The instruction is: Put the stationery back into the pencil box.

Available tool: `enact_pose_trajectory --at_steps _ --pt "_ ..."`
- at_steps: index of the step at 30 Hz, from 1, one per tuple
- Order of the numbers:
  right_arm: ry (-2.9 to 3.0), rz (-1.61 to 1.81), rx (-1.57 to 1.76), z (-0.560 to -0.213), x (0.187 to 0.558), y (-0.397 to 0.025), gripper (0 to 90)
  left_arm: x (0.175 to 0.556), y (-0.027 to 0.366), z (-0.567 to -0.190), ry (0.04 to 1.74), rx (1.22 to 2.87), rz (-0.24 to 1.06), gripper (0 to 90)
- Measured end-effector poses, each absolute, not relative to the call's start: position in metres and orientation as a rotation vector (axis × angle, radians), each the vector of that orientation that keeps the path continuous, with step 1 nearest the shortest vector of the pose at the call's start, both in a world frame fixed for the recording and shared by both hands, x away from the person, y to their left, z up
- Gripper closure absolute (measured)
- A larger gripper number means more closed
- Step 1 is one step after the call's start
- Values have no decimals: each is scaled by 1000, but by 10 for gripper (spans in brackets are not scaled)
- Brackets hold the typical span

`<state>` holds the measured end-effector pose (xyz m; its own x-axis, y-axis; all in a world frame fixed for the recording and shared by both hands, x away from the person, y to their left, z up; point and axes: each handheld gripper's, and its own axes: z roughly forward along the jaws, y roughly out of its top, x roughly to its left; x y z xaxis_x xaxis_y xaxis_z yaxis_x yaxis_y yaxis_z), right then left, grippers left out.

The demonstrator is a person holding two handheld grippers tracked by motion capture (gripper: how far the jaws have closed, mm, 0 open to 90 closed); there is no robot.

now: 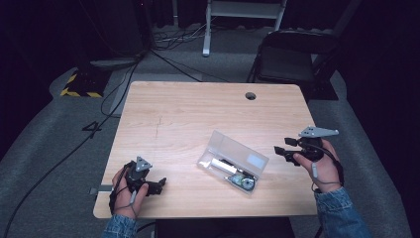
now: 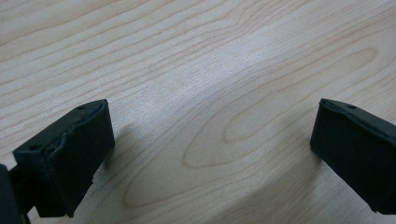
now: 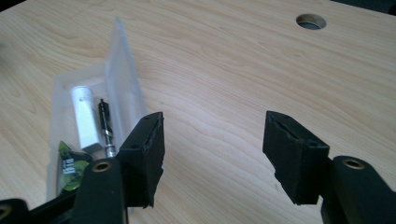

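A clear plastic case [image 1: 233,162] lies open toward the front edge of the table [image 1: 198,114], a little right of the middle, its lid standing up along the far side. Inside rest a white tube [image 1: 221,165], a thin dark pen-like piece [image 3: 105,123] and a small round item with green on it [image 1: 244,183] (too small to name for sure). With the lid up, the contents can be reached from above and from the person's side.

The right gripper [image 1: 280,150] hovers near the right edge, just right of the case, jaws spread wide and pointed toward it; it grasps nothing. From its own view the case sits left of the jaws, so it looks poised to go in for the contents or the lid. The left gripper [image 1: 159,184] rests low at the front left corner, well apart from the case, jaws likewise released, with bare wood between them.

The table is pale wood with a round cable hole [image 1: 250,95] near the far edge. Around it is grey carpet in a dark room, with a folding chair [image 1: 289,57] beyond the far right corner and cables [image 1: 124,84] trailing over the floor.
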<state>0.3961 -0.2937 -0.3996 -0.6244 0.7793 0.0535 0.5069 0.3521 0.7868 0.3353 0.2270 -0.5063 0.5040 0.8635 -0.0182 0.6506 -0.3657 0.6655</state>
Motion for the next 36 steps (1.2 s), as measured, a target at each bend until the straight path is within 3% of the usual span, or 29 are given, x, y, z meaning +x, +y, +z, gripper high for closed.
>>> enact_pose_trajectory --at_steps 16,36 --pt "2261 1053 1263 -443 415 -329 402 335 227 -506 1235 2131 444 1" --pt "2294 954 1224 -497 429 -323 370 335 227 -506 1235 2131 446 1"
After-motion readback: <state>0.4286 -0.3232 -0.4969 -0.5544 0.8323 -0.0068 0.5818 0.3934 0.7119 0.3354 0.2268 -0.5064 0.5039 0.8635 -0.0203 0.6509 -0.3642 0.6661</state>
